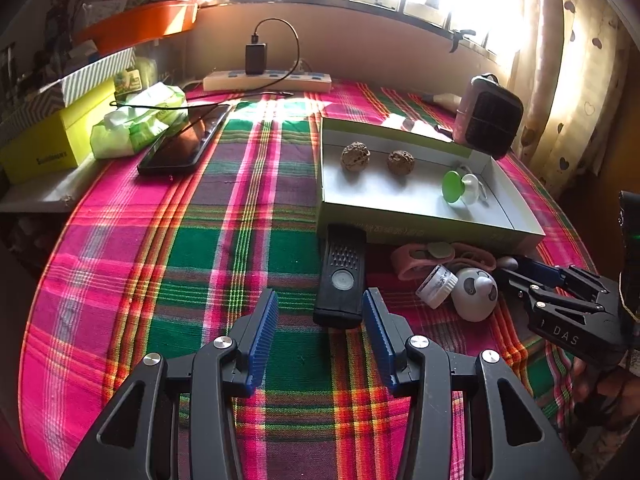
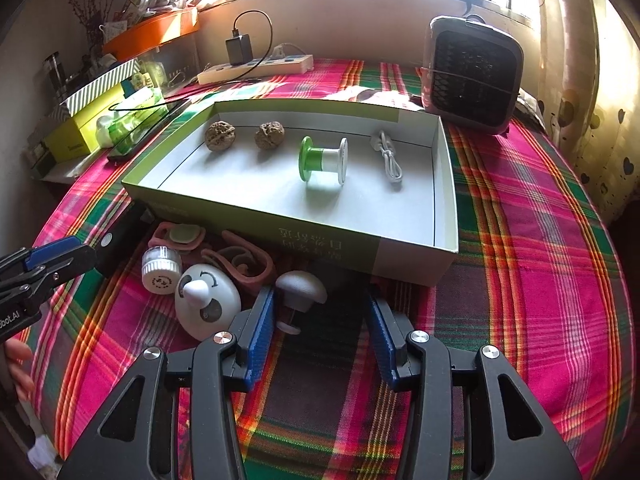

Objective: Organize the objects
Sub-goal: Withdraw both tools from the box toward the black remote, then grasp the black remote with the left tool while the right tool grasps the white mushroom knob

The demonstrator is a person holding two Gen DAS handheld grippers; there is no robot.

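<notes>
Clutter packed against the near wall of the tray; both tools released.

The shallow cardboard tray [image 2: 408, 258] on the plaid-covered counter [image 2: 540, 240] holds two walnuts [image 2: 218, 135], a green-and-white spool [image 2: 323, 160] and a coiled white cable [image 2: 388, 160]. Touching its near wall lie pink straps [image 2: 236, 258], a small white cap [image 2: 160, 270], a panda-faced white gadget [image 2: 206, 304], a grey mushroom-shaped knob [image 2: 301, 288] and a black remote-like device [image 1: 342, 276]. The right hand-held gripper [image 2: 320, 320] stands open and empty, the knob just inside its left finger. The left hand-held gripper [image 1: 320, 324] is open, empty, beside the black device. A small fan [image 2: 472, 76] blocks the far corner. The knob's stem is partly hidden. Open cloth lies right of the tray.
</notes>
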